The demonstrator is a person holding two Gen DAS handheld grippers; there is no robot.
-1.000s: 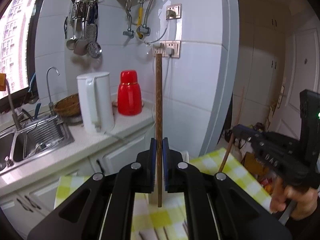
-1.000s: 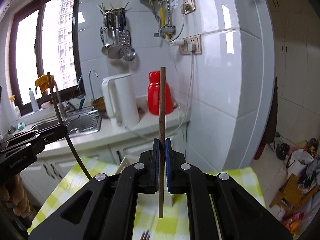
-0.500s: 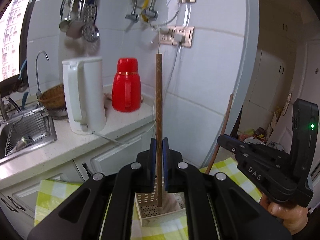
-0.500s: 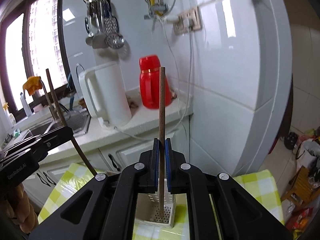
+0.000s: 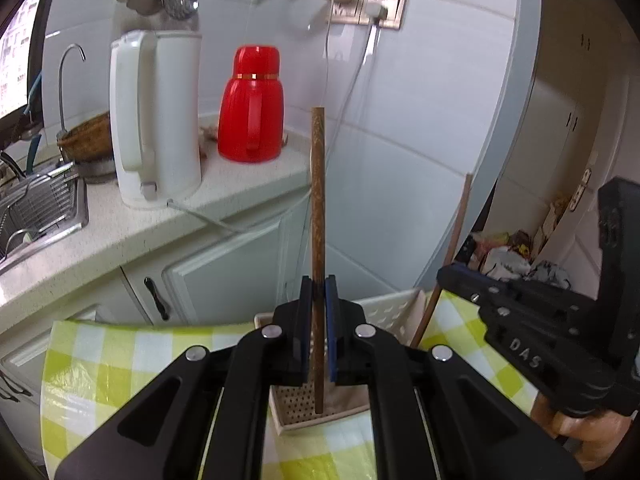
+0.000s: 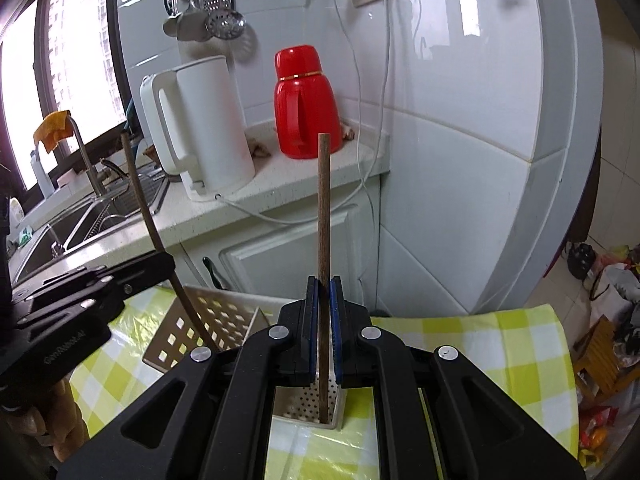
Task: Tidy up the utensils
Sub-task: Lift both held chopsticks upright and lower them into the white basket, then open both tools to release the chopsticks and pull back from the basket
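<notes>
My left gripper (image 5: pixel 319 292) is shut on a dark wooden chopstick (image 5: pixel 318 216) that stands upright between its blue pads. Its lower tip hangs over the open top of a white perforated utensil basket (image 5: pixel 400 304) on the yellow checked tablecloth. My right gripper (image 6: pixel 324 292) is shut on a second wooden chopstick (image 6: pixel 323 216), also upright, its tip inside the basket (image 6: pixel 208 316) above the perforated bottom. In the left wrist view the right gripper's body (image 5: pixel 532 332) sits at the right with its chopstick slanting into the basket. The right wrist view has the left gripper's body (image 6: pixel 72 304) at the left.
A kitchen counter (image 5: pixel 120 224) runs behind the table with a white kettle (image 5: pixel 156 120), a red thermos jug (image 5: pixel 252 104) and a sink with a rack (image 5: pixel 36 204). Ladles hang on the tiled wall (image 6: pixel 208 4). Bags and clutter lie on the floor (image 6: pixel 612 280) at the right.
Both grippers have come down and forward toward the basket, each still holding its chopstick. The basket now fills the space under the jaws and the chopstick tips reach into it.
</notes>
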